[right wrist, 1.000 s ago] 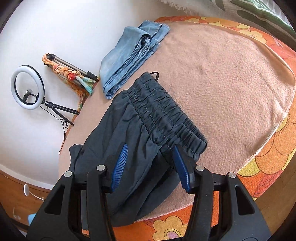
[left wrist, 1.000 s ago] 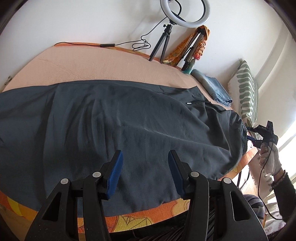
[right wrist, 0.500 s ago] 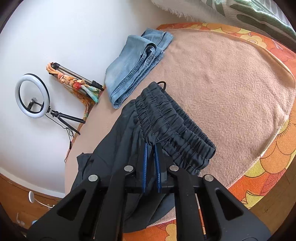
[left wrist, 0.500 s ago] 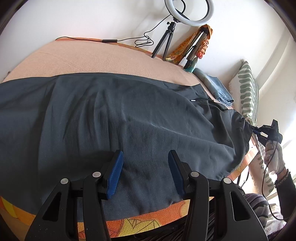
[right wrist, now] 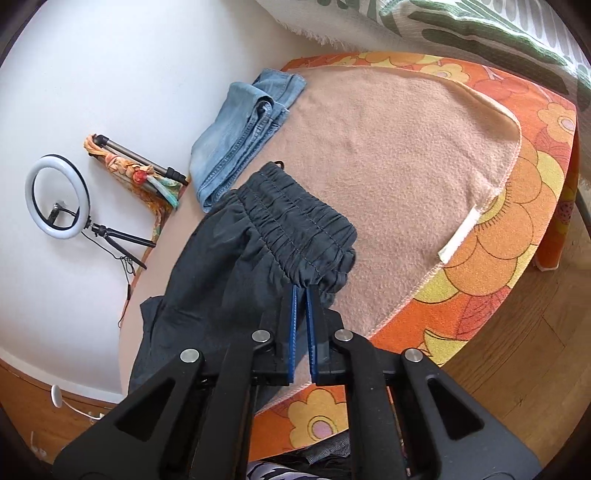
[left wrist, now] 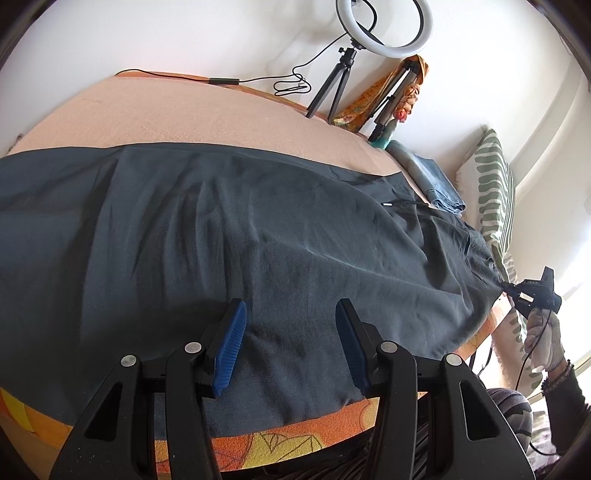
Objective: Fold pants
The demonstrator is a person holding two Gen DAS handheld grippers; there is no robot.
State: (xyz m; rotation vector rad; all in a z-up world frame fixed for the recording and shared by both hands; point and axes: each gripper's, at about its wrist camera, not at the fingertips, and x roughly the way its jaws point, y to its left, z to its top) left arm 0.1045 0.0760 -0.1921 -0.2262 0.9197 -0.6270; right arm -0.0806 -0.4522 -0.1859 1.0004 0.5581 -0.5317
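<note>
I count one pair of dark pants [left wrist: 229, 236] spread over one peach blanket [right wrist: 399, 155], and one folded pair of blue jeans [right wrist: 236, 136] lying beside the waistband. By the wall I see one ring light [left wrist: 384, 27] on its small tripod, one folded tripod [right wrist: 136, 158] wrapped in one patterned scarf [right wrist: 125, 173], and one striped pillow [left wrist: 495, 192]. I have two hand-held grippers: the left hand-held gripper [left wrist: 291, 339] and the right hand-held gripper [right wrist: 302, 325].
</note>
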